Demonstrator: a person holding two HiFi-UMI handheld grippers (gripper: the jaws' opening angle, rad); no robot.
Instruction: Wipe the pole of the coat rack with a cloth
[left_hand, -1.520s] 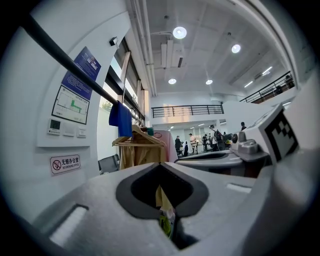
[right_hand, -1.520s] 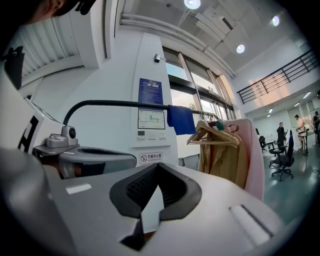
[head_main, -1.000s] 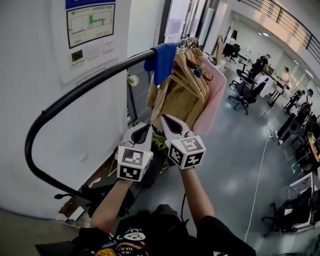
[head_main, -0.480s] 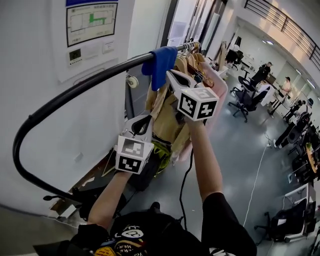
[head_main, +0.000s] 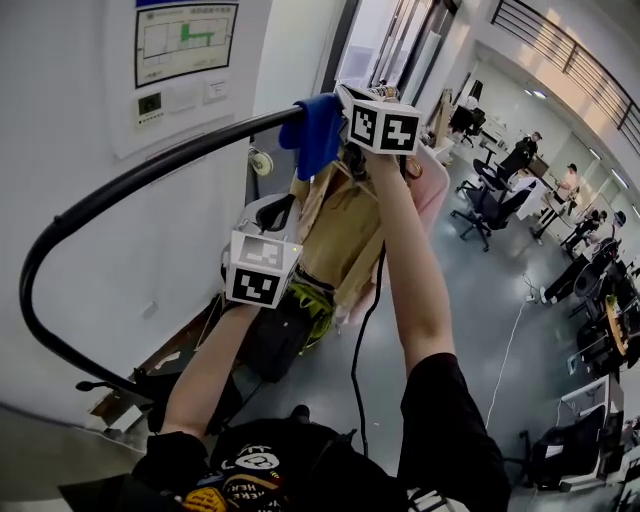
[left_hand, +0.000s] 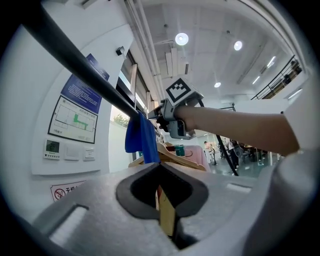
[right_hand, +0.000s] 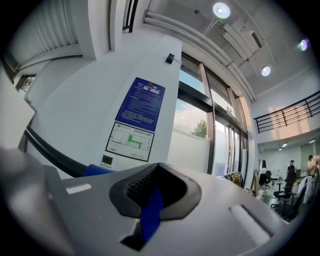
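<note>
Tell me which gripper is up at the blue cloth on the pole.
The right gripper, high at the pole with its jaws at the blue cloth; the left gripper sits lower, apart from it.

The curved black coat-rack pole (head_main: 150, 175) looks like smooth metal with a dull sheen, and the blue cloth (head_main: 320, 130) draped over it is soft, matt fabric. Below the pole, the tan hangers (left_hand: 174, 154) look like smooth wood, and the grey floor (head_main: 470, 290) is glossy.

Floor-plan sign (head_main: 186, 42) on wall (head_main: 60, 120), tan garments (head_main: 345, 240) on hangers (left_hand: 173, 153) — office chairs (head_main: 480, 205) beyond
</note>
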